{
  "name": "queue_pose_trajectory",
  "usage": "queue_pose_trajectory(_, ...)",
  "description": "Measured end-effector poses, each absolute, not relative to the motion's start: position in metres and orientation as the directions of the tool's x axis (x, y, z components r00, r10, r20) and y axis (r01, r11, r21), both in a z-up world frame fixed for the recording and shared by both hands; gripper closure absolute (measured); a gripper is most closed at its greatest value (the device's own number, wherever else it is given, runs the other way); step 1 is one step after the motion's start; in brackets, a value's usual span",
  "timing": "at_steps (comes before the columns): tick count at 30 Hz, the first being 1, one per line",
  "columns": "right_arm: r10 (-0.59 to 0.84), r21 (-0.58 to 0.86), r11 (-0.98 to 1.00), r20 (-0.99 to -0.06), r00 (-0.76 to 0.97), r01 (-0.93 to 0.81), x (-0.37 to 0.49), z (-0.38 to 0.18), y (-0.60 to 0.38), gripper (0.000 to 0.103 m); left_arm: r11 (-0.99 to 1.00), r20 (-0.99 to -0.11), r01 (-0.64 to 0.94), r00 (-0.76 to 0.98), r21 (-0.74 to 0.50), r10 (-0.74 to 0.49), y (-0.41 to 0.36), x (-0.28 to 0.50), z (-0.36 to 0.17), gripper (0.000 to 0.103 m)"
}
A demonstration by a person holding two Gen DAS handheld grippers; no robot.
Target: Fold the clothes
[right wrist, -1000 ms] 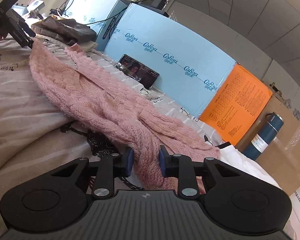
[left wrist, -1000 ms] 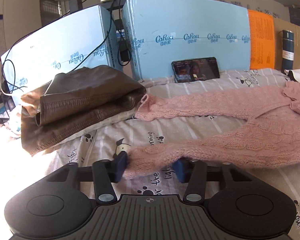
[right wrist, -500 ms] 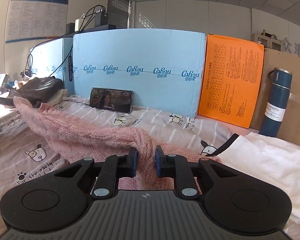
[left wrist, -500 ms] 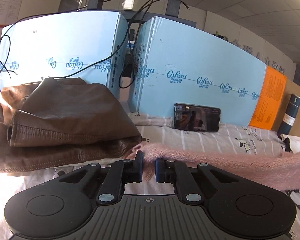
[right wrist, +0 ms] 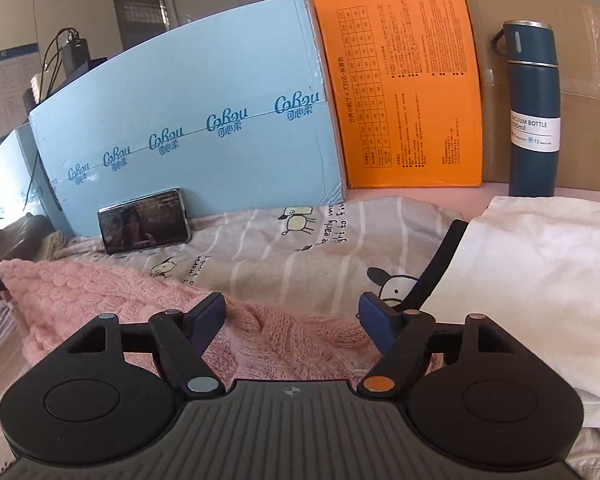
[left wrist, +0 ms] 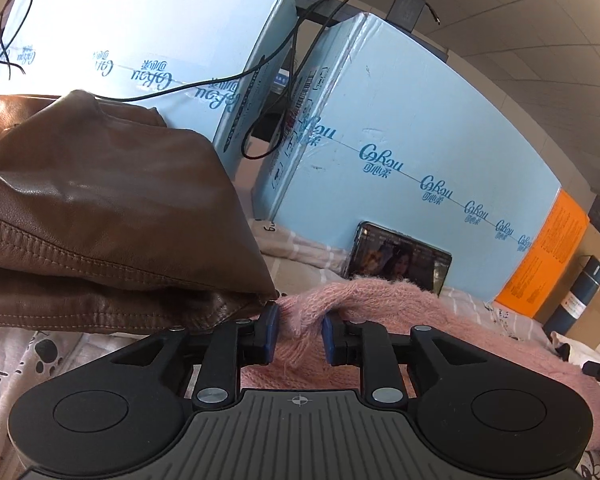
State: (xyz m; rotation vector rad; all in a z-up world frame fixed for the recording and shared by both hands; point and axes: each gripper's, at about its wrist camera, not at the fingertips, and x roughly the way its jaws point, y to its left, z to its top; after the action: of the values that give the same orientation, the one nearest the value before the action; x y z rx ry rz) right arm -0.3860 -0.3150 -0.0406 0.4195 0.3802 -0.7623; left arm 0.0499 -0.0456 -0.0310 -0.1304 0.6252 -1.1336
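Note:
A pink knitted sweater (right wrist: 112, 304) lies on the printed bed sheet (right wrist: 284, 248). In the left wrist view the sweater (left wrist: 388, 300) bunches up between the fingers of my left gripper (left wrist: 299, 330). Its jaws stand partly apart with knit between them, beside the brown leather jacket (left wrist: 100, 216). My right gripper (right wrist: 292, 312) is wide open just above the sweater's near edge, holding nothing.
Blue cartons (right wrist: 188, 120) line the back, with a phone (right wrist: 144, 220) leaning on one. An orange box (right wrist: 400, 84) and a dark blue vacuum bottle (right wrist: 534, 112) stand at the right. A white garment (right wrist: 540, 280) lies right of the sweater.
My right gripper has opened and let go of the sweater, which now lies on the sheet. My left gripper's jaws have spread wider and sit low by the jacket.

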Motion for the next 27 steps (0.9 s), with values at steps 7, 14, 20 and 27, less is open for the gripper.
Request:
queue_pose_trajectory(7, -0.728, 0.296, 0.456, -0.418, 0.543, 0.839, -0.383, -0.031, -0.296, 0.016, 0.474, -0.326, 0.736, 0.35, -0.484, -0.878, -0.032, 0.036, -0.009, 0.029)
queue_pose_trajectory(14, -0.692, 0.495, 0.358, -0.428, 0.581, 0.792, -0.398, -0.045, -0.291, 0.013, 0.397, -0.403, 0.665, 0.156, -0.633, -0.902, -0.054, 0.019, -0.018, 0.026)
queue_pose_trajectory(20, -0.676, 0.486, 0.388, -0.427, 0.6, 0.783, -0.398, -0.052, -0.285, 0.013, 0.522, -0.494, 0.599, 0.231, -0.607, -0.838, -0.078, 0.033, -0.034, 0.027)
queue_pose_trajectory(27, -0.659, 0.491, 0.398, -0.434, 0.614, 0.775, -0.399, -0.056, -0.288, 0.013, 0.545, -0.474, 0.733, 0.34, -0.408, -0.812, -0.101, 0.028, -0.039, 0.03)
